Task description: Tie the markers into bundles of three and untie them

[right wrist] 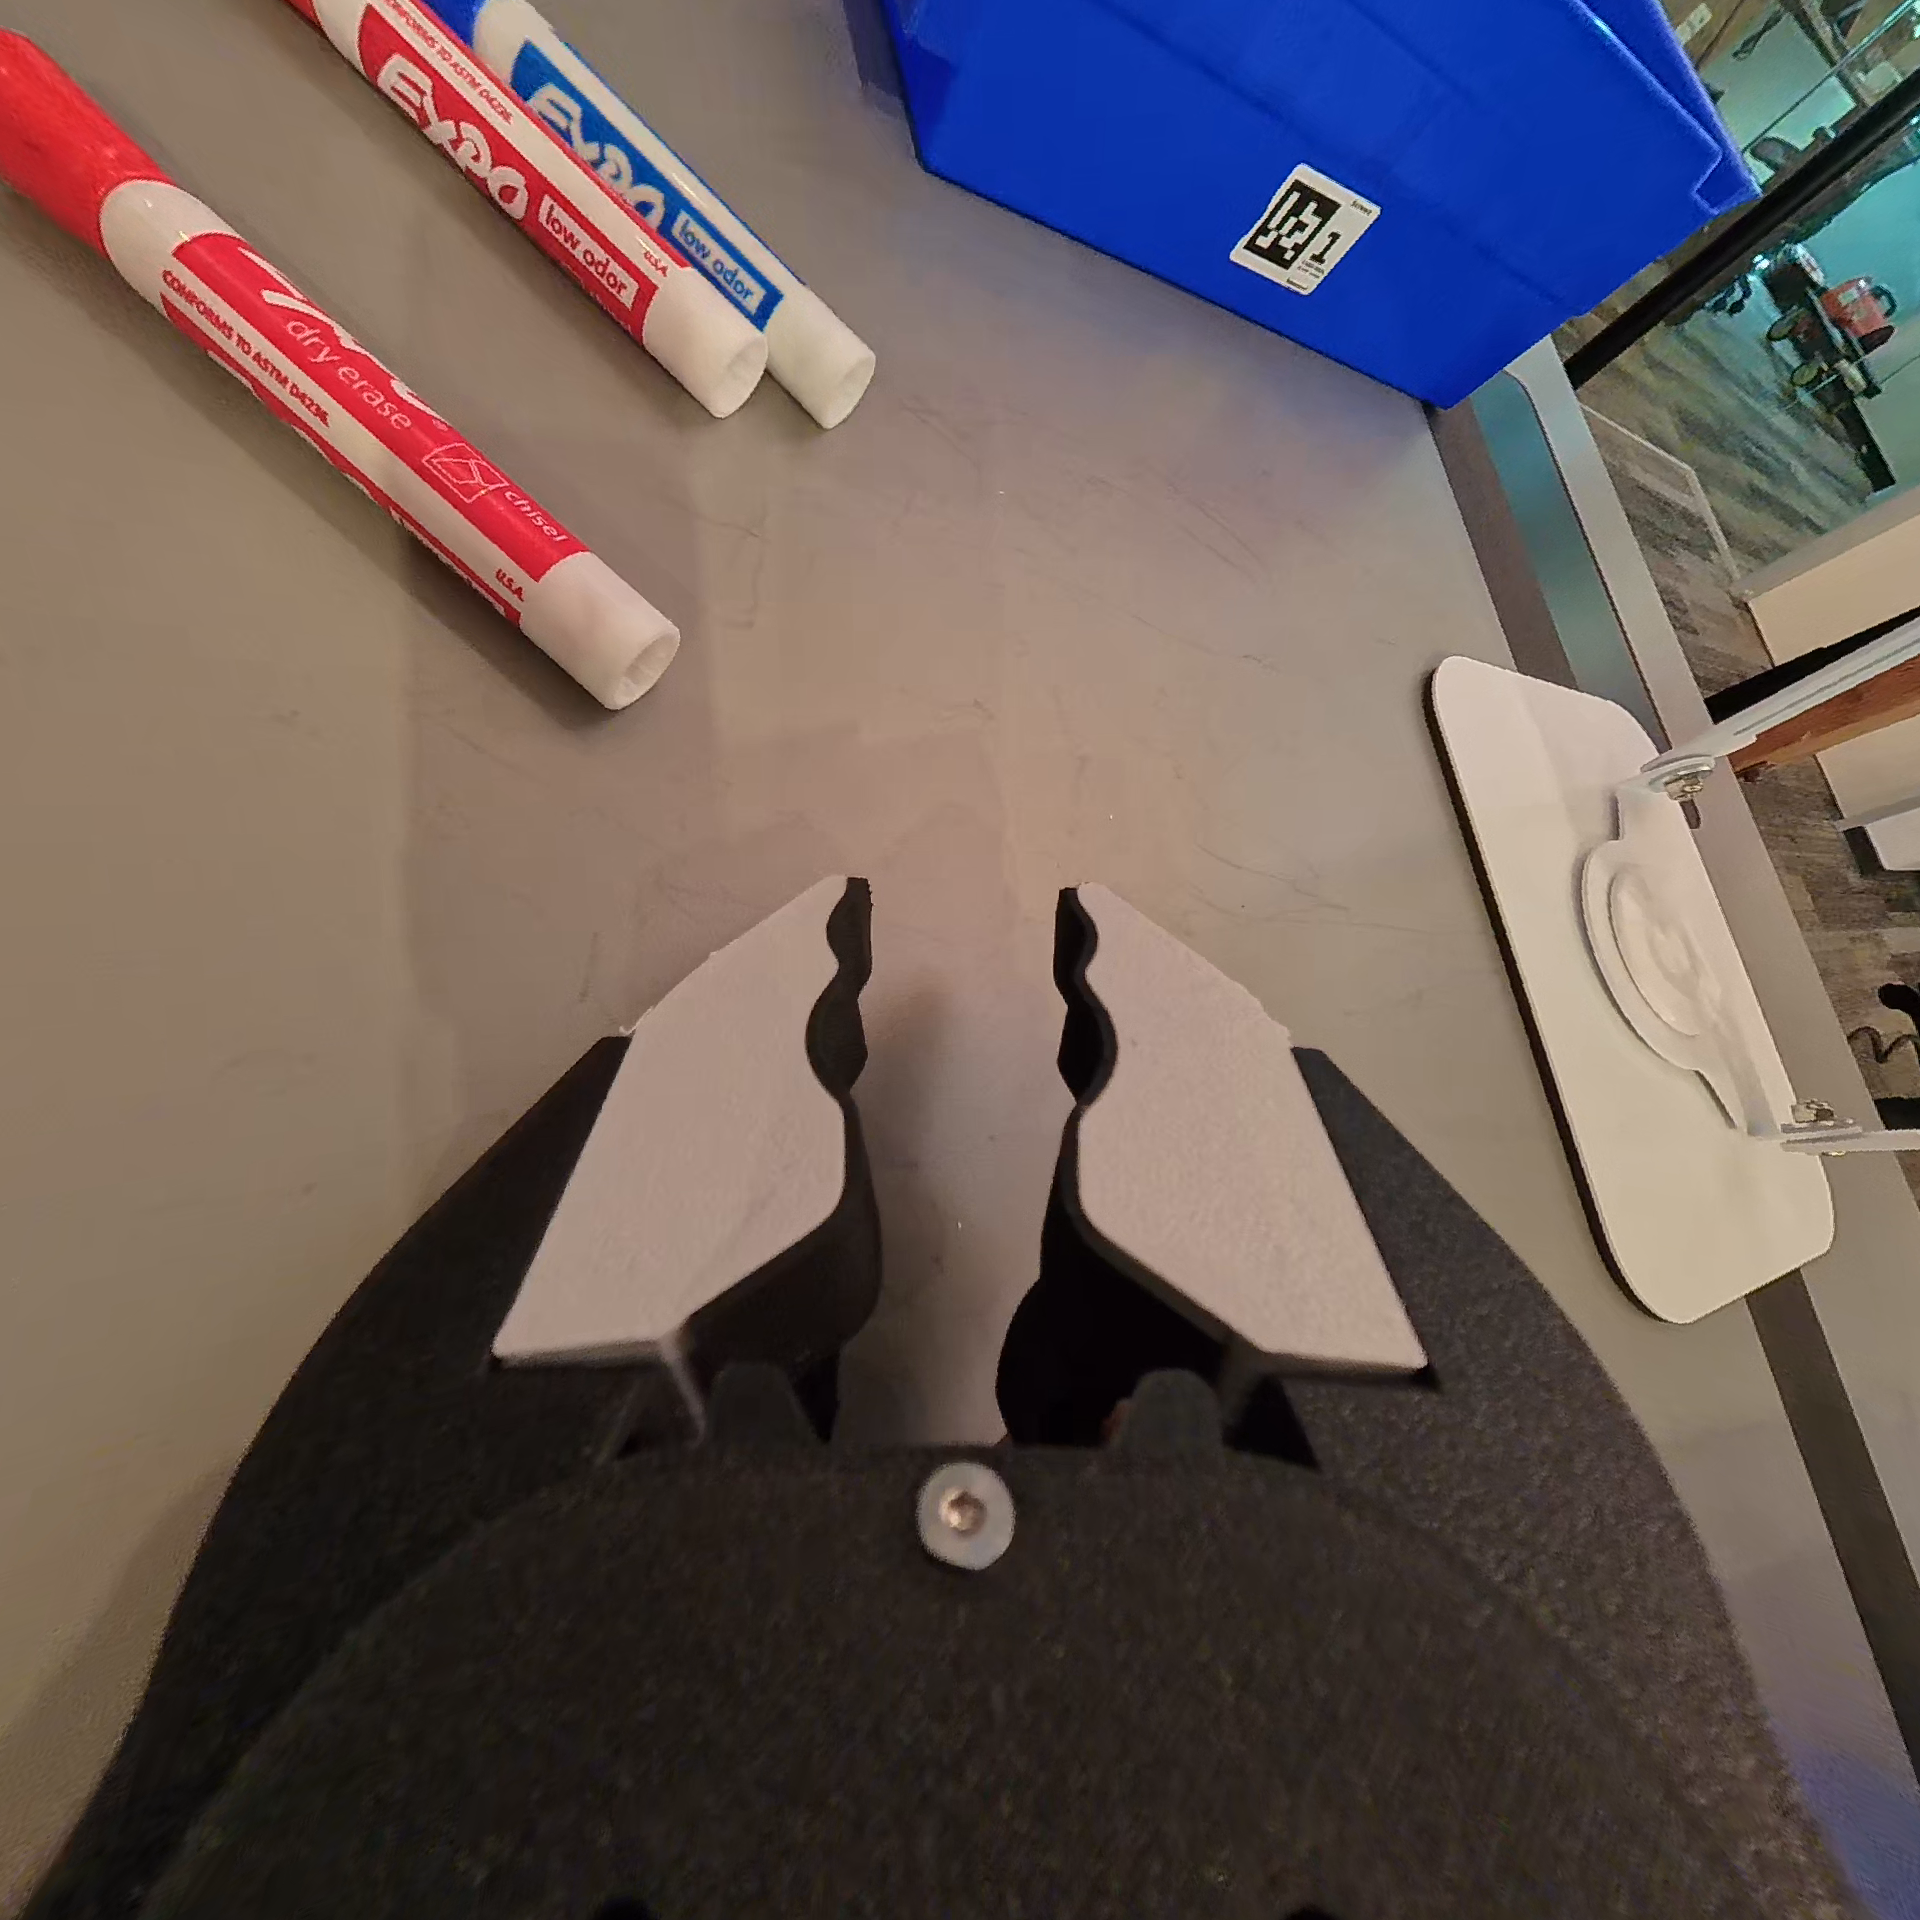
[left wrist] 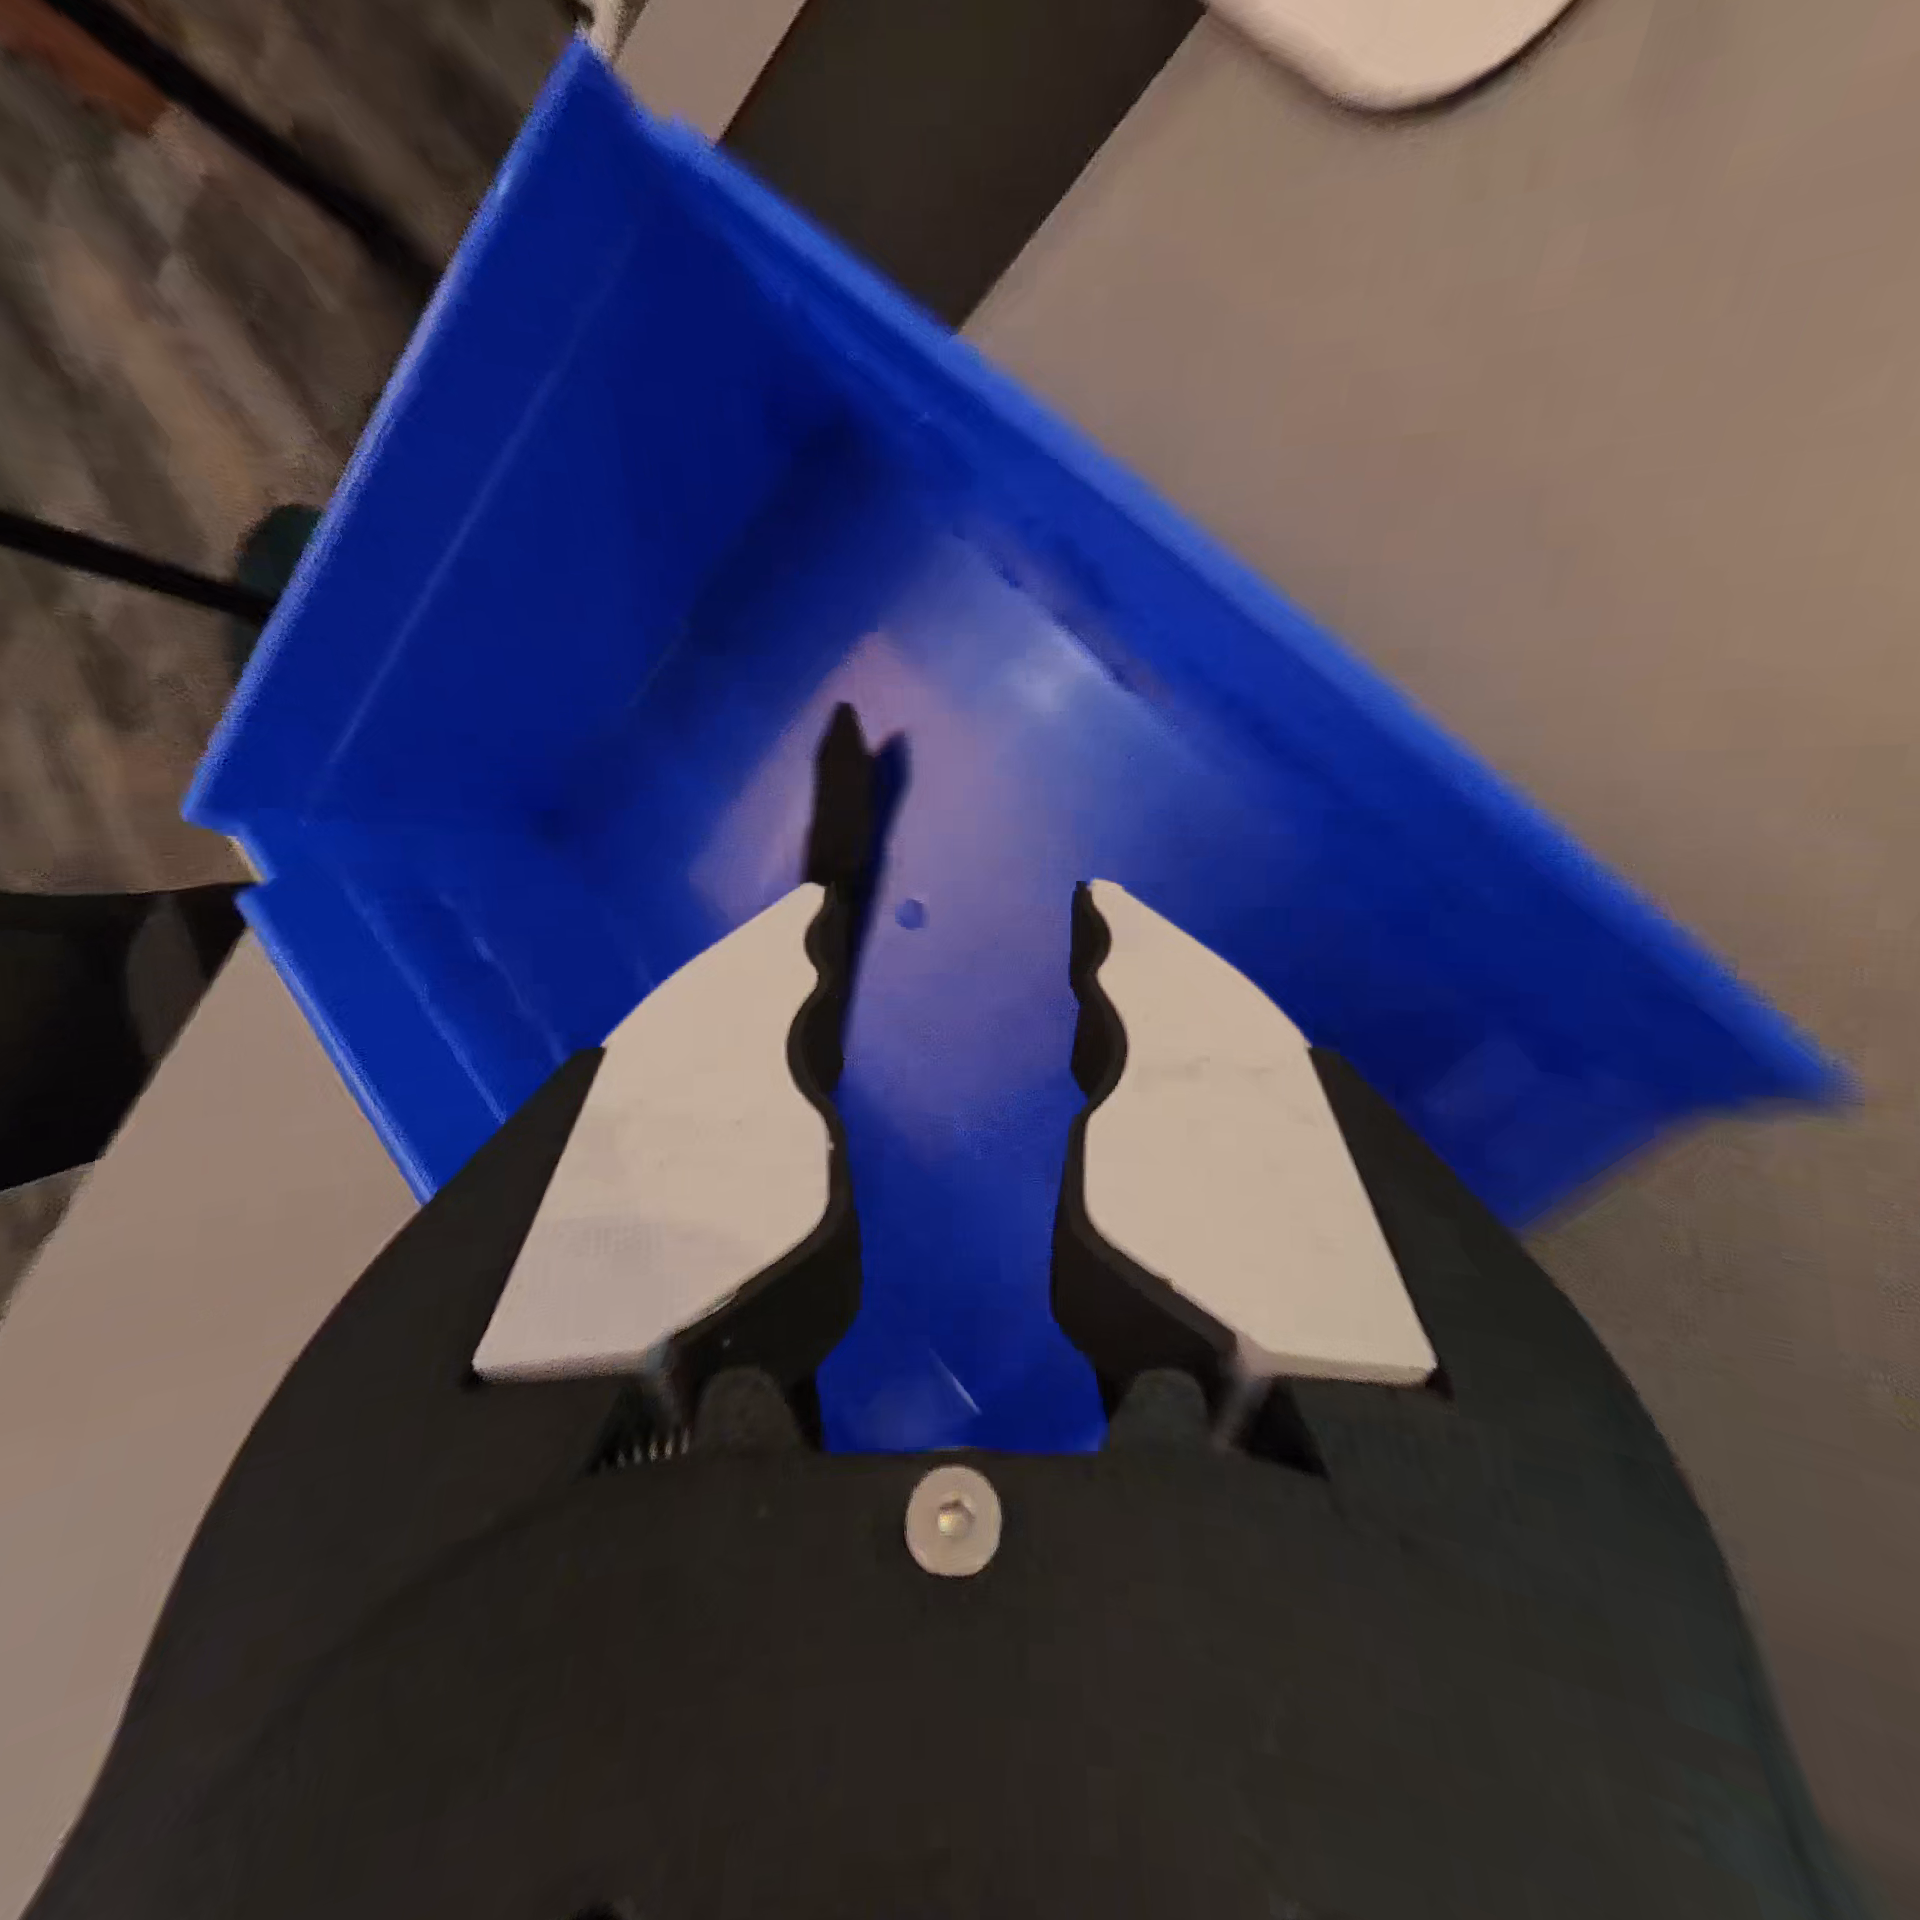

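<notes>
Markers lie on the grey matte table (right wrist: 935, 623), ahead-left of the right gripper (right wrist: 964, 894), whose fingers stand spread with nothing between them: one red-and-white dry-erase marker (right wrist: 343, 405) nearest, then a second red marker (right wrist: 582, 239) touching a blue-and-white marker (right wrist: 717, 260), both cut off by the frame. Farther off, the left gripper (left wrist: 951, 891), also spread, points into the blurred blue plastic bin (left wrist: 644, 499). A white plate (right wrist: 1621, 997) sits by the table edge.
</notes>
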`<action>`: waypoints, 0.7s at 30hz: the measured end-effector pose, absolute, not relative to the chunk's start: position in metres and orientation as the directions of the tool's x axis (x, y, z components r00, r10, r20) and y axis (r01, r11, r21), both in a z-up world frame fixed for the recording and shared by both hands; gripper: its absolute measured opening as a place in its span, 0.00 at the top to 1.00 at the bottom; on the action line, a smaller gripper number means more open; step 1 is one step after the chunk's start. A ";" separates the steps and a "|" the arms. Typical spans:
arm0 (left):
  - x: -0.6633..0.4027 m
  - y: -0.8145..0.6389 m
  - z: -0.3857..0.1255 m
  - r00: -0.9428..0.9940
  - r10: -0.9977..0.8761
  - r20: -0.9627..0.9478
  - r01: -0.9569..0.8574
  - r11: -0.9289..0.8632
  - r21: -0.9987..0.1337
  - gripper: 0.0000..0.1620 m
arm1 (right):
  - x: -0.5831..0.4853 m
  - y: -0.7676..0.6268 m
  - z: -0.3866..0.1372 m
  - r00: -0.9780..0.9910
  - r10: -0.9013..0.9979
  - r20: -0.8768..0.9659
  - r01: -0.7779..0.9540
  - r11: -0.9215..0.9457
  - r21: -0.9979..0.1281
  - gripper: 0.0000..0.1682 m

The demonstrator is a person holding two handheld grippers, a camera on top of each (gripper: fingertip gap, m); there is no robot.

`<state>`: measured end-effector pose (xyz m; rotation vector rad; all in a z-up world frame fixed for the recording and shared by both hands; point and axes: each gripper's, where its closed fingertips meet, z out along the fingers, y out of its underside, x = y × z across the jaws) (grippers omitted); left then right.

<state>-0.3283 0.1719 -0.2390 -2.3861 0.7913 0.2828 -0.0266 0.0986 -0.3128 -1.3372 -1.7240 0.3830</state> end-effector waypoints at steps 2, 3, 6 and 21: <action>-0.335 0.198 -0.264 0.815 -0.474 -0.333 -0.579 -0.686 -0.441 0.72 | -0.027 0.099 -0.313 -0.017 0.890 0.455 0.614 0.369 -0.698 0.80; -0.338 0.209 -0.275 0.826 -0.466 -0.317 -0.563 -0.707 -0.428 0.72 | -0.026 0.098 -0.313 -0.018 0.890 0.455 0.613 0.369 -0.698 0.80; -0.351 0.224 -0.309 0.819 -0.469 -0.332 -0.565 -0.760 -0.320 0.70 | -0.026 0.098 -0.313 -0.019 0.890 0.455 0.613 0.370 -0.698 0.80; -0.369 0.229 -0.288 0.863 -0.379 -0.333 -0.499 -0.739 -0.452 1.00 | -0.026 0.098 -0.313 -0.018 0.892 0.452 0.612 0.367 -0.700 0.80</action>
